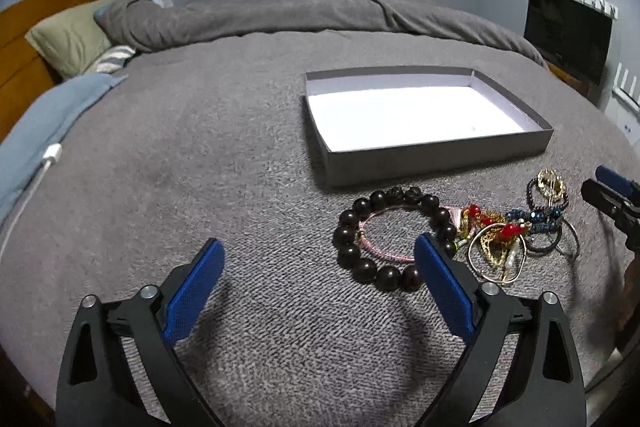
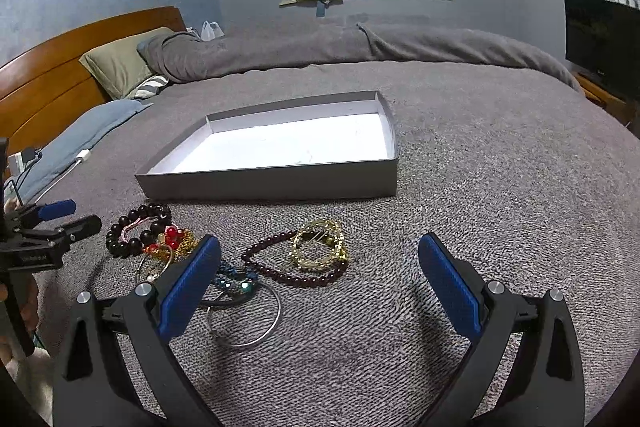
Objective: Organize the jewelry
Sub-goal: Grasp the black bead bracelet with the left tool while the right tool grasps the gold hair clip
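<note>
Jewelry heap (image 2: 240,259) near gray box (image 2: 272,183), both jaws apart.

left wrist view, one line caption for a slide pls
Open left gripper hovers beside dark bead bracelet; empty grey box behind.

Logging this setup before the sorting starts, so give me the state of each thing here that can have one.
Left gripper: open, empty.
Right gripper: open, empty.
Grey box: lidless, nothing inside.
Dark bead bracelet: flat on the blanket, outside the box.
Jewelry pile: tangled, unsorted.
</note>
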